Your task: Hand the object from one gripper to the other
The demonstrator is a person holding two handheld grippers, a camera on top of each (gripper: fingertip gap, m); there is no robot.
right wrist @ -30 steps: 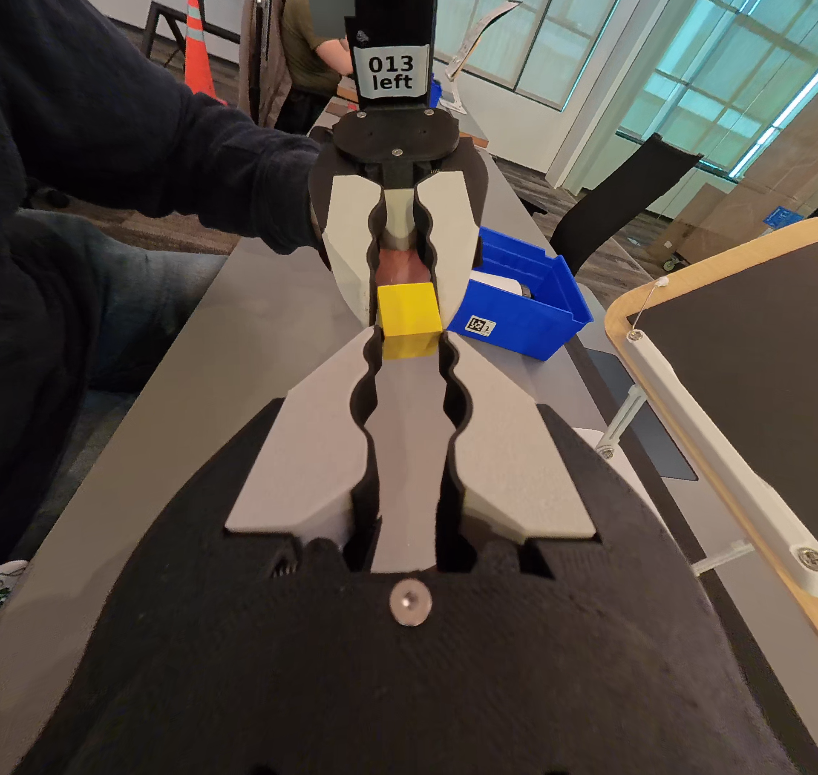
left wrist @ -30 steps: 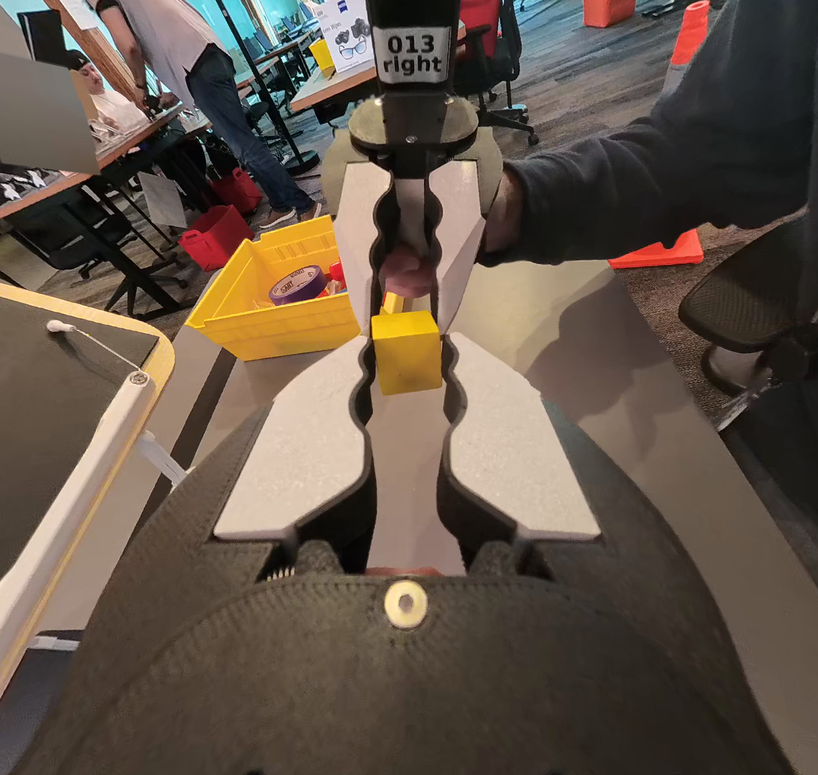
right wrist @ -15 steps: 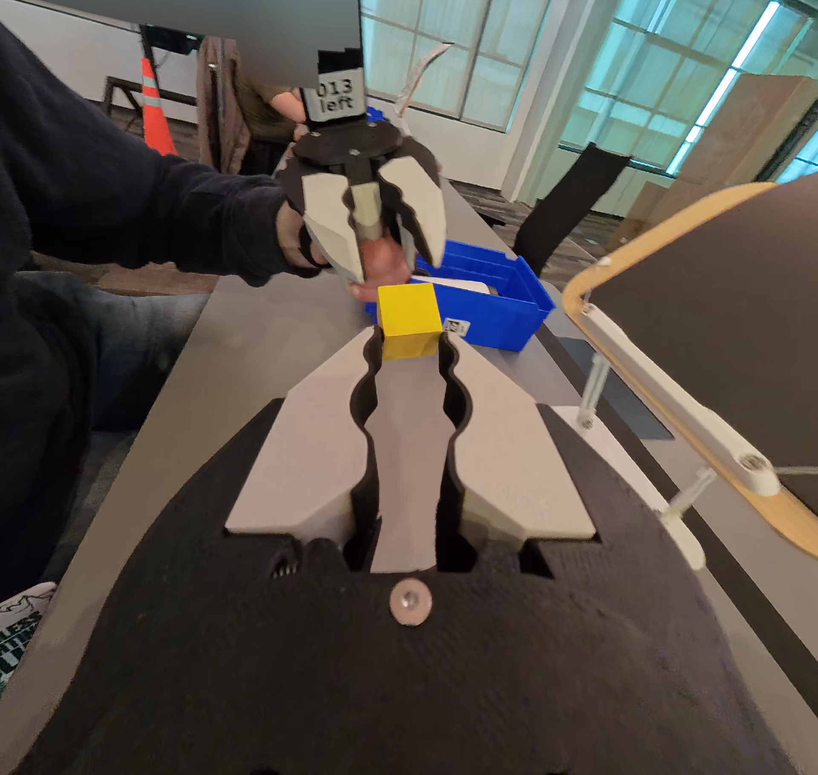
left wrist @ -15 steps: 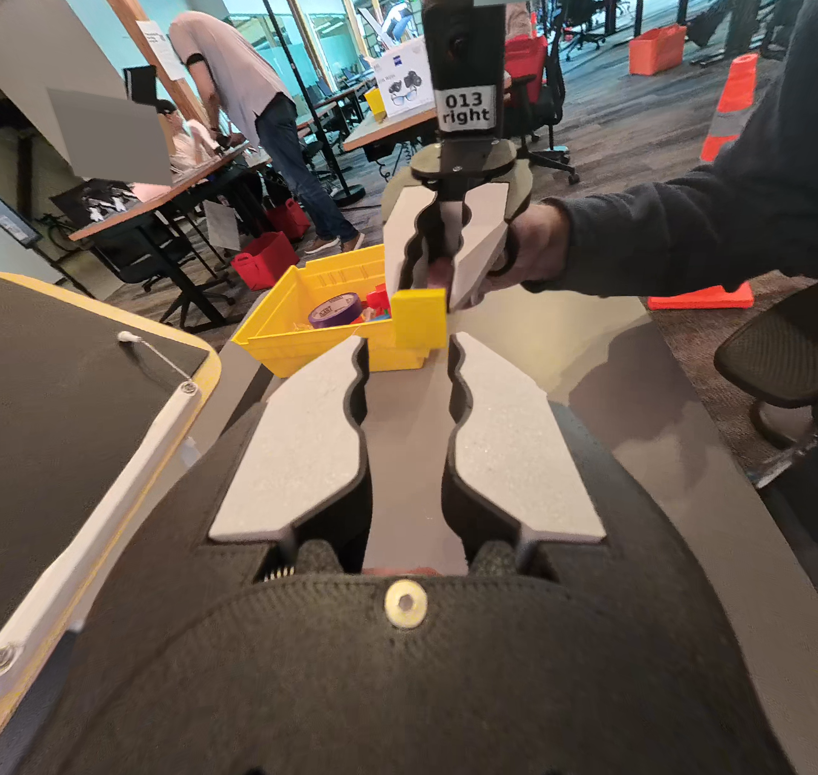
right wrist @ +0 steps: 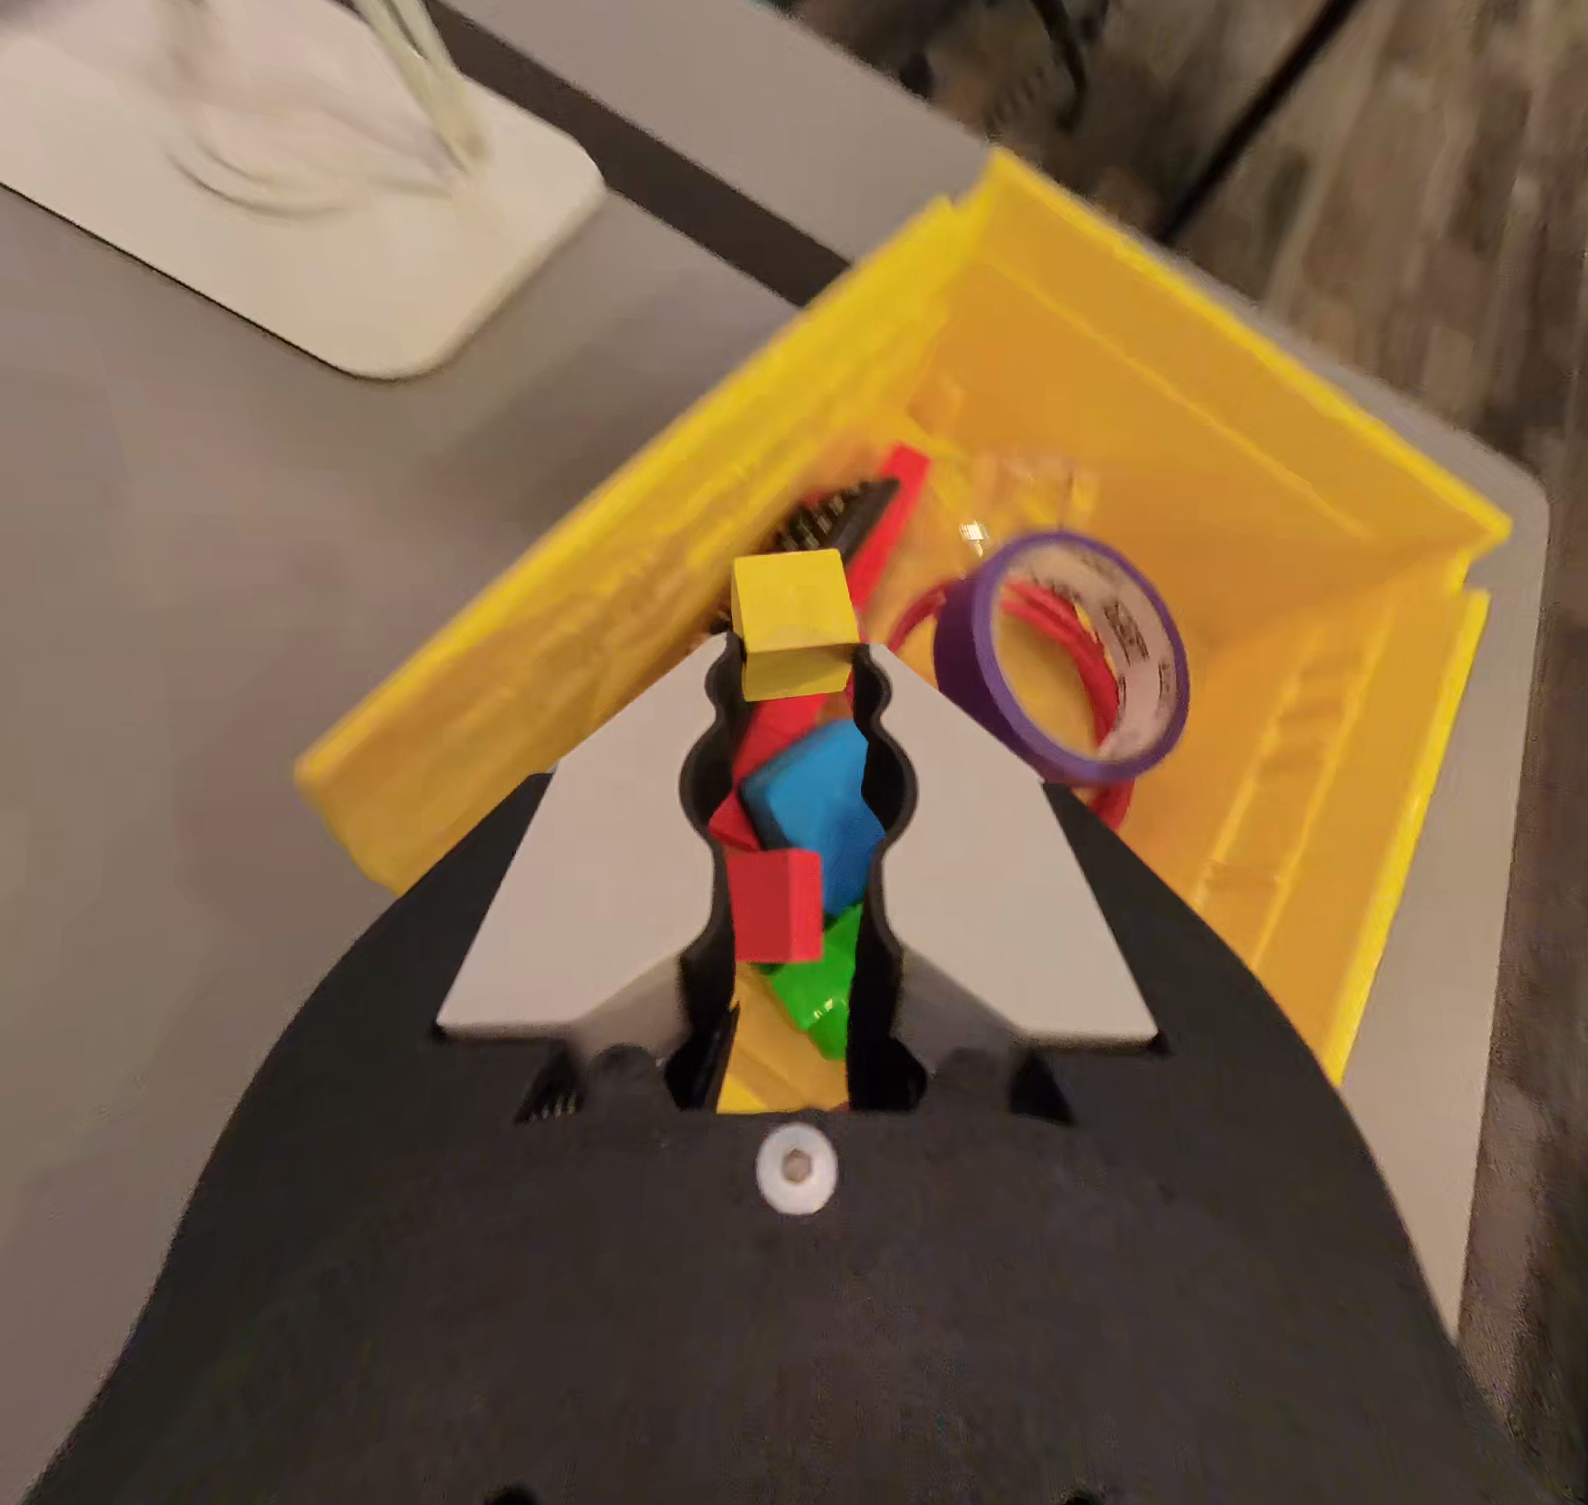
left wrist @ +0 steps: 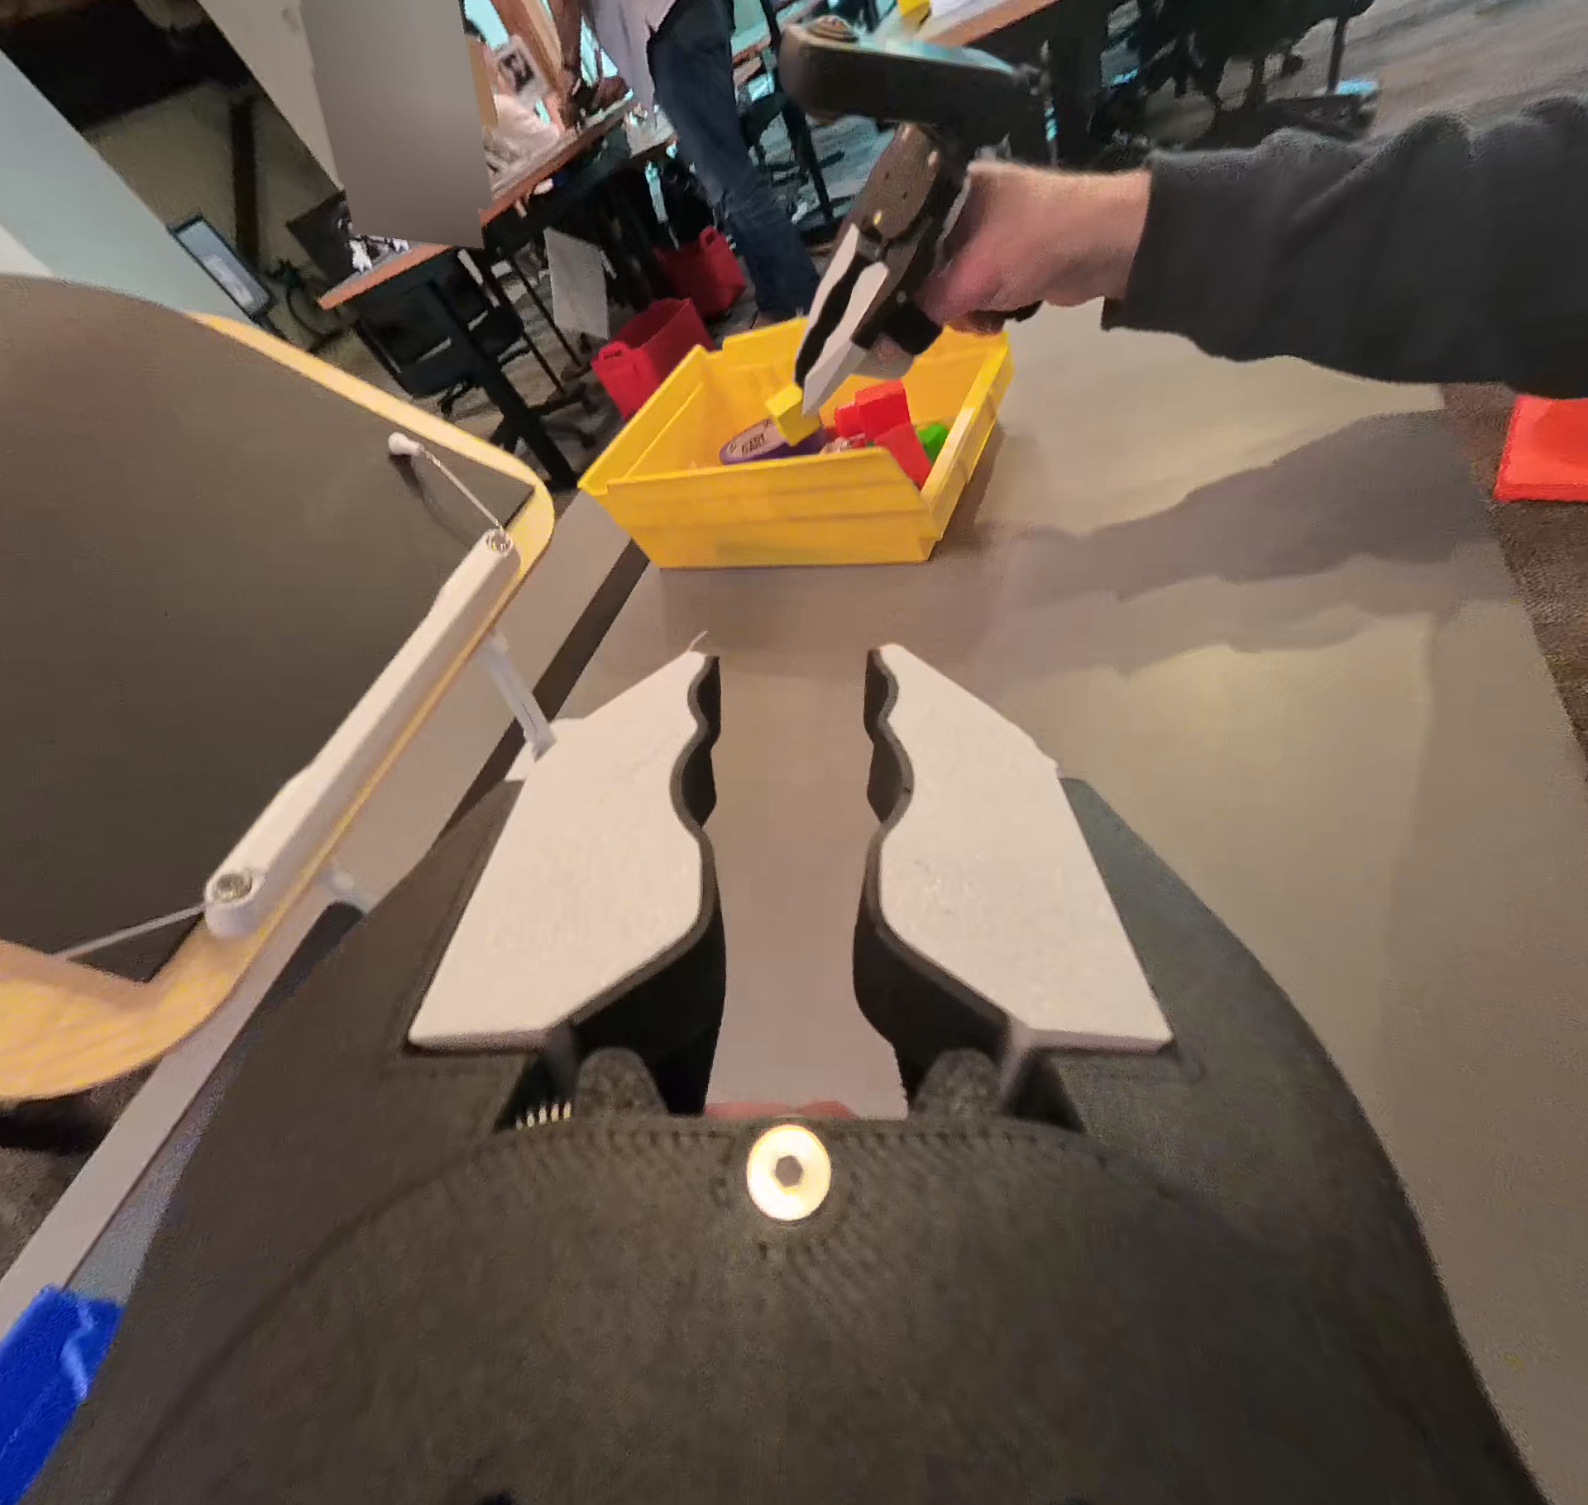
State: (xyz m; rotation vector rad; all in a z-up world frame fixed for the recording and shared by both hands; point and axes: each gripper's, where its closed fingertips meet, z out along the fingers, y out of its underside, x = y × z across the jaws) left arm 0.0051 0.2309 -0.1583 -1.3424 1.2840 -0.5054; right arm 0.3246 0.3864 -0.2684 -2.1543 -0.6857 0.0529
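Right tool (right wrist: 795, 648) clamped on yellow block (right wrist: 795, 623) above yellow bin (right wrist: 1289, 519); left tool (left wrist: 789, 673) apart, empty, over worktop (left wrist: 1246, 733).

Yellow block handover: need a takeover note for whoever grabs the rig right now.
Right tool: shut on the yellow block, held at its tips, pointing down over the yellow bin.
Left tool: open, empty, low over the grey table, apart from the bin.
Bin holds purple tape roll, red, blue and green blocks.
Done: block is in the right tool alone, so the handover looks complete.
Left: probably release the block into the bin. It hangs above the contents, not resting on them.
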